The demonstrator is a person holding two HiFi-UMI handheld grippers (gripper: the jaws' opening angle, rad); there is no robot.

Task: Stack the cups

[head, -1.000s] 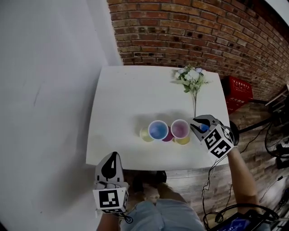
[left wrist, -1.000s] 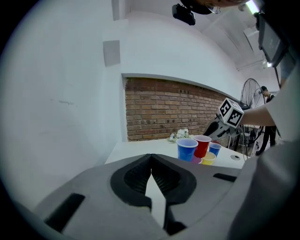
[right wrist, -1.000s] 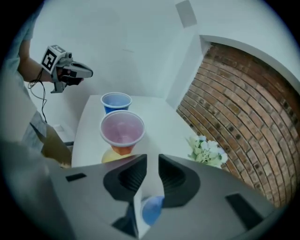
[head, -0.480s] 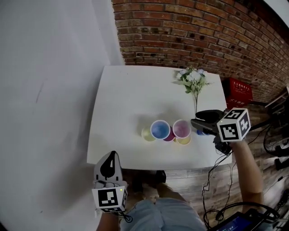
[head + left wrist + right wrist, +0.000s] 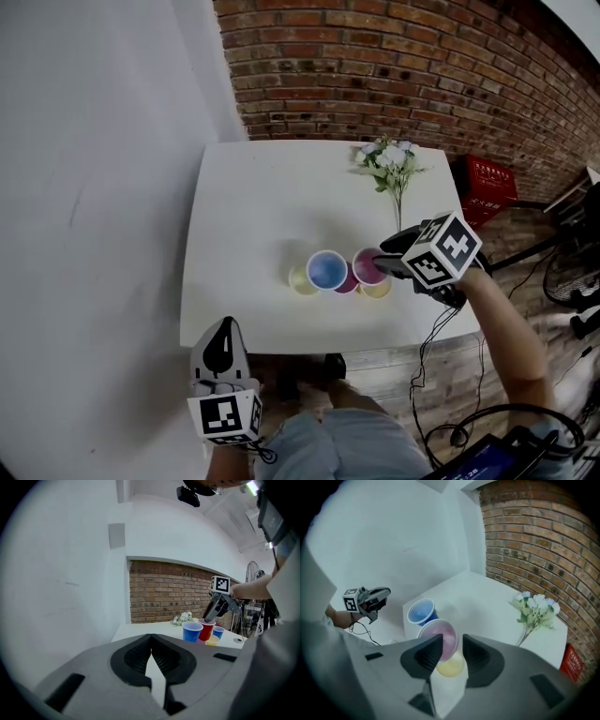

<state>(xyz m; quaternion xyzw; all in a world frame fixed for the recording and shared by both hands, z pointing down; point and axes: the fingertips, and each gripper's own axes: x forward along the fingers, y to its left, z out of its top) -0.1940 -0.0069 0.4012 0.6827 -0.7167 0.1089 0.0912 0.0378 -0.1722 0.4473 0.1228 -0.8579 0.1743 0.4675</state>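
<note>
1. the right tool [image 5: 380, 262] has left the small blue cup [image 5: 218, 631] standing on the bench [image 5: 253, 197] and swung over to the red cup [image 5: 366, 269].
2. its released jaws have just been closing astride that rim, not yet pinching.
3. the left tool [image 5: 225, 328] hangs clenched, empty.

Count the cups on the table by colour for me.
Blue cups: 2
Red or pink cups: 2, one mostly hidden
Yellow cups: 2
Total: 6
</note>
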